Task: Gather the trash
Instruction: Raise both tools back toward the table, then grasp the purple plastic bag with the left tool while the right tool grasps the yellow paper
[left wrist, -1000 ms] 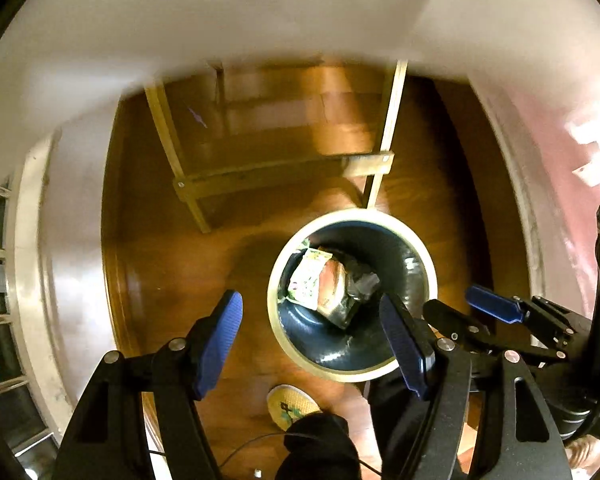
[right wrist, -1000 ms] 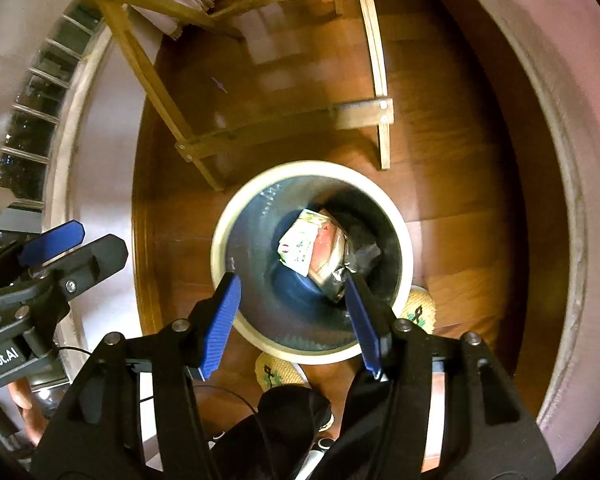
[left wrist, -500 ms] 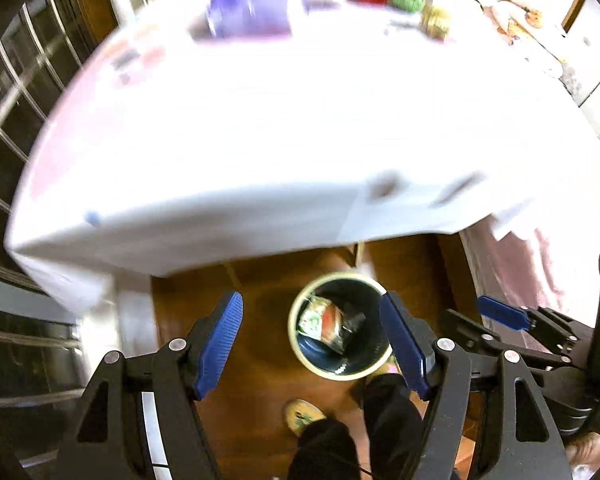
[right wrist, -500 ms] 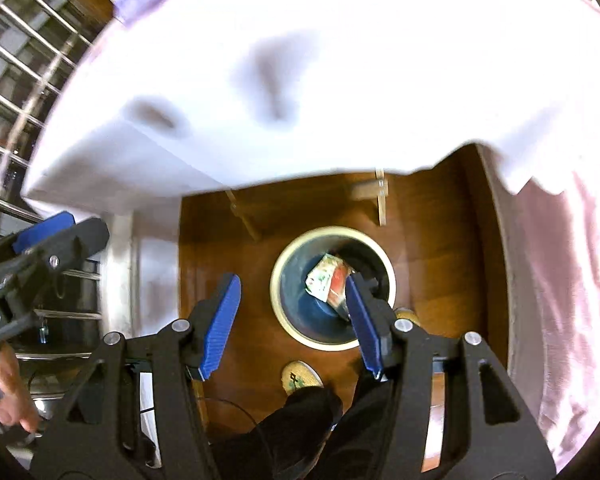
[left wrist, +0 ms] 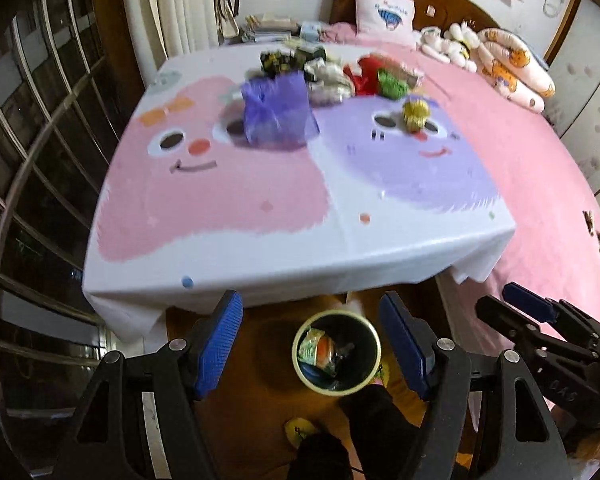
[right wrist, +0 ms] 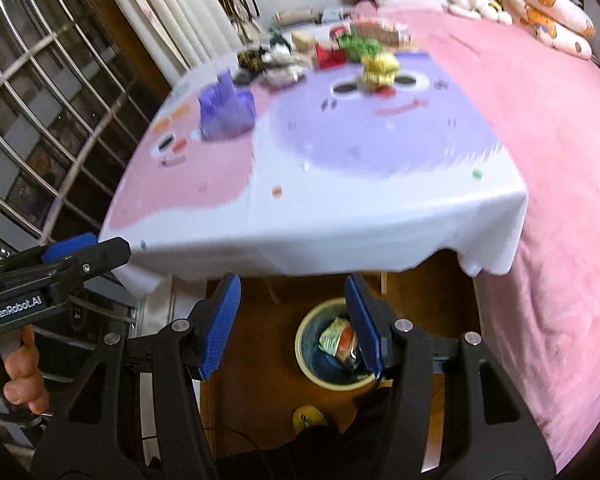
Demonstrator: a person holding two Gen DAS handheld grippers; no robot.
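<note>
Both grippers, left gripper point(left wrist: 311, 344) and right gripper point(right wrist: 292, 326), have risen from the bin point(left wrist: 336, 350) to above the tabletop point(left wrist: 284, 248); fingers open, empty. Wrappers point(left wrist: 328, 76) crowd its far edge: next pickup pending

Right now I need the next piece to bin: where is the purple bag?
In the left wrist view the purple bag sits on the table's far left half, on the tablecloth, just before the wrapper pile.

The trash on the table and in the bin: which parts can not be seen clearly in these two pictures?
- Pile of trash: both views, motion blur; single items unreadable.
- Purple bag: blurred; contents unclear.
- Bin: right wrist view, a finger of the right gripper covers part.
- Bin's wrappers: too small to identify.
</note>
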